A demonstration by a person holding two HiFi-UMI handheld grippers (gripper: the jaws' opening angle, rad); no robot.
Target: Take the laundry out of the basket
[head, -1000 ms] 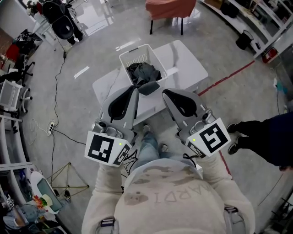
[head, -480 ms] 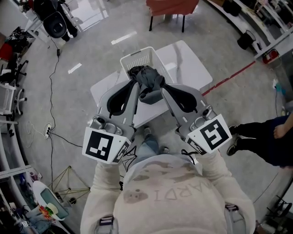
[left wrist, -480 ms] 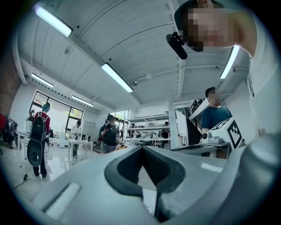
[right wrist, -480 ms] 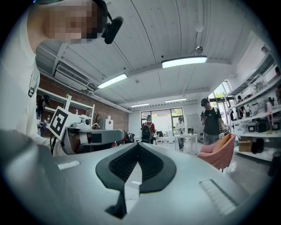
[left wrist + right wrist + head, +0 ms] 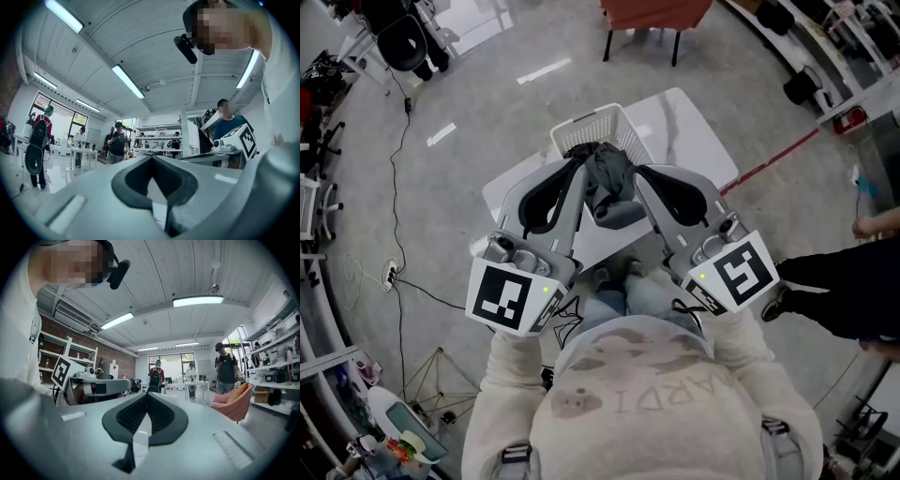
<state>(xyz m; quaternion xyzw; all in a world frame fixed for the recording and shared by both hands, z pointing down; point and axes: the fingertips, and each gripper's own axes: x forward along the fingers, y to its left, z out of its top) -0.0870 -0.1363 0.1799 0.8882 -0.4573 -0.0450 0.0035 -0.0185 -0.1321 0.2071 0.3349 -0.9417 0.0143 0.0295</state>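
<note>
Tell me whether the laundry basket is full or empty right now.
Not empty. The head view shows dark grey laundry piled inside the white basket, covering most of its inside.

White table [image 5: 694, 136], white laundry basket [image 5: 581, 129] on it

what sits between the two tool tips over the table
Dark grey laundry, heaped in the white basket; the head view shows it.

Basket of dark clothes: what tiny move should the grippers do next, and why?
Probably open both jaws first: the left gripper and right gripper are shut and empty, pointing level, while the laundry lies in the basket.
</note>
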